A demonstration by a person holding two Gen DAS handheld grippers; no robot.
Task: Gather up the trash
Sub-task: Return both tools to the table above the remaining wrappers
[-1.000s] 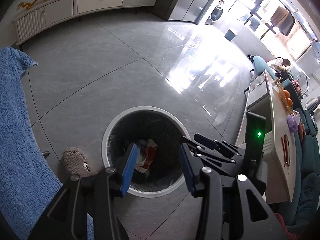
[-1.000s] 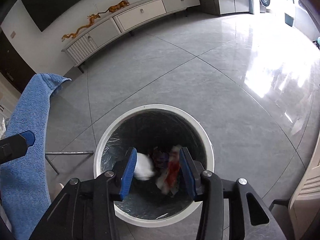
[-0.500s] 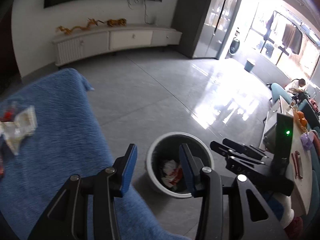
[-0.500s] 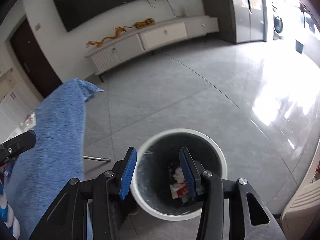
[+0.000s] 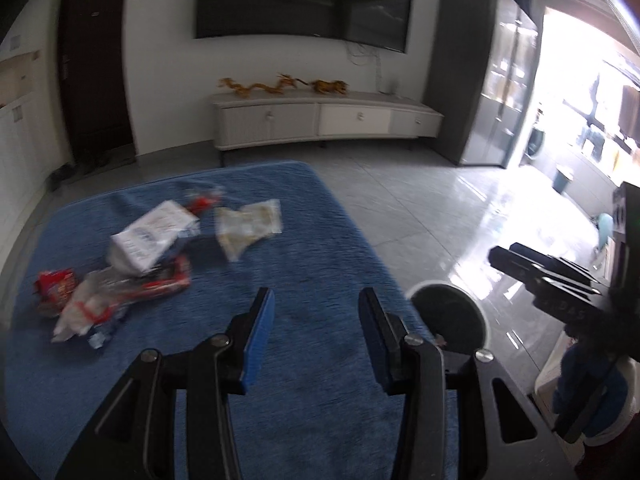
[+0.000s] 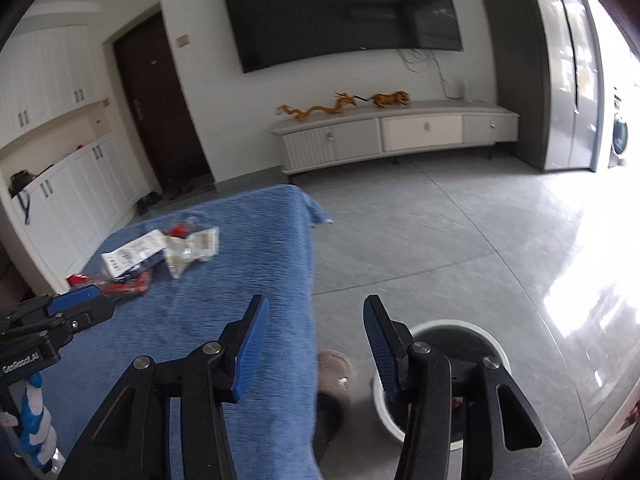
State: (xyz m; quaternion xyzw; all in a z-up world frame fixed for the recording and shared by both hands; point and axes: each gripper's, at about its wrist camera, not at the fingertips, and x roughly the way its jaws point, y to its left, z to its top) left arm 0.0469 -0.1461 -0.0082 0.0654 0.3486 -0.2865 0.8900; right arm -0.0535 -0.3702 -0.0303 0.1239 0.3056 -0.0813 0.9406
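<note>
Two handheld grippers hover above a table draped in a blue cloth [image 5: 304, 248]. The left gripper [image 5: 316, 314] has its blue-padded fingers spread wide, holding nothing. The right gripper [image 6: 316, 322] is likewise wide open and empty. Crumpled wrappers [image 5: 152, 236], white, clear and red, lie scattered toward the cloth's far left corner. A white-rimmed trash bin [image 6: 456, 330] stands on the grey tiled floor just beside the table's right edge.
</note>
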